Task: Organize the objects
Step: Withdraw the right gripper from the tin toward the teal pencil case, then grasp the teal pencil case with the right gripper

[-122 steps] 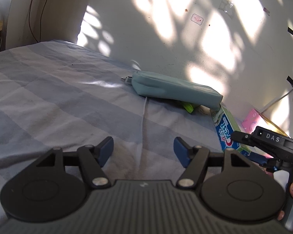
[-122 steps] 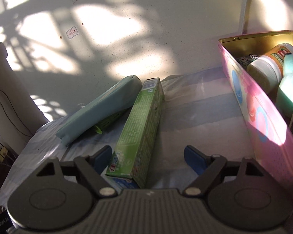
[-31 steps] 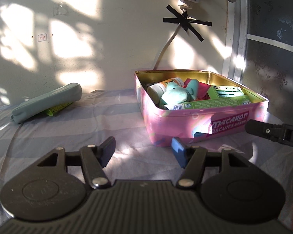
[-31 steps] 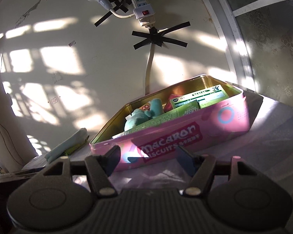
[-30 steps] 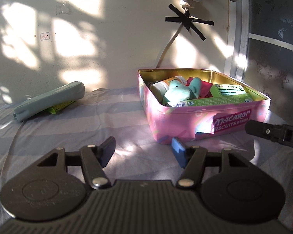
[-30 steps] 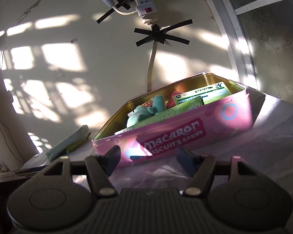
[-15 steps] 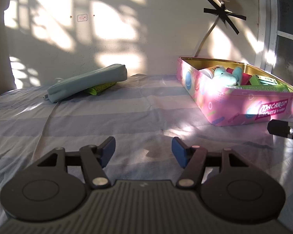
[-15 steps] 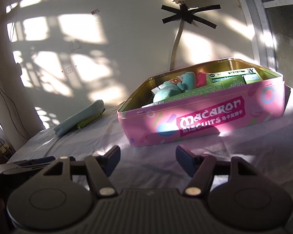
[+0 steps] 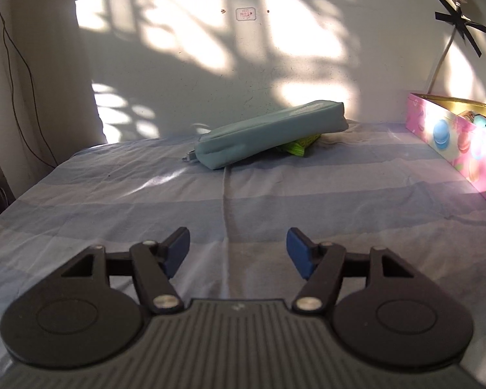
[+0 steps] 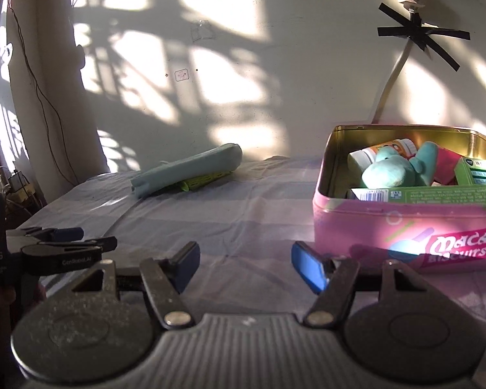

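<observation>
My left tongs (image 9: 238, 253) hang low over the striped bedsheet (image 9: 275, 201), their blue pads (image 9: 177, 251) spread wide apart with nothing between them. Straight ahead, far across the sheet and close to the wall, lies the teal pouch (image 9: 269, 134), tilted because it rests on a yellow-green packet (image 9: 299, 144) that pokes out from under its right end. At the far right edge I can see one corner of the pink tin (image 9: 453, 142).

My right tongs (image 10: 244, 265) are just as wide open and hold nothing; the pads (image 10: 309, 267) hover above bare sheet. The pink tin (image 10: 405, 227) sits just beyond and to the right of them, its lid off. Inside it I can see a teal plush toy (image 10: 395, 170) near the middle, a white jar with an orange label (image 10: 382, 154) behind it, a long green box (image 10: 437, 194) lying along the near wall, and a second green box (image 10: 479, 171) at the right. The pouch (image 10: 188, 168) and the packet (image 10: 207, 180) lie to the far left of the tin, well apart from it. My left tongs (image 10: 64, 241) show at the near left edge of this view.
</observation>
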Demonstrator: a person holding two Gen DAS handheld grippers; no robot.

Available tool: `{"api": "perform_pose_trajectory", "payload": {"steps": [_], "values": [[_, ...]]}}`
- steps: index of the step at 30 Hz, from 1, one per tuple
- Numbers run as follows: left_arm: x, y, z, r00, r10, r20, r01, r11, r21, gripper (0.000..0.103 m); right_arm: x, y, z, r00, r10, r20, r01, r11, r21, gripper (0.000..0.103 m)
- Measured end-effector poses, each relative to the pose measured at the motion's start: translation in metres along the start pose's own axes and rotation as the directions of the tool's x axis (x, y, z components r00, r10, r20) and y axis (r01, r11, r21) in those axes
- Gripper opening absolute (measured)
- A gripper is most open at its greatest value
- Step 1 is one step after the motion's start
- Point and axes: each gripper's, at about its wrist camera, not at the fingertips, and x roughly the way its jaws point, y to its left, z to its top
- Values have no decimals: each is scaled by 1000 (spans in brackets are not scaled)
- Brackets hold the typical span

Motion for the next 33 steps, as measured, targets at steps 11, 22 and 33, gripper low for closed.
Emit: {"api": "perform_pose_trajectory", "payload": {"steps": [11, 22, 33], "values": [[14, 100, -10, 1000, -12, -17, 2, 864, -503, 70, 103, 122, 50, 997, 77, -5, -71, 899, -432, 65], [19, 105, -10, 998, -64, -25, 41, 846, -531, 74, 237, 196, 27, 988, -131, 84, 135, 445, -885, 60], [19, 108, -11, 997, -80, -16, 58, 833, -550, 76, 196, 181, 12, 981, -87, 172, 192, 387, -902, 35]]}}
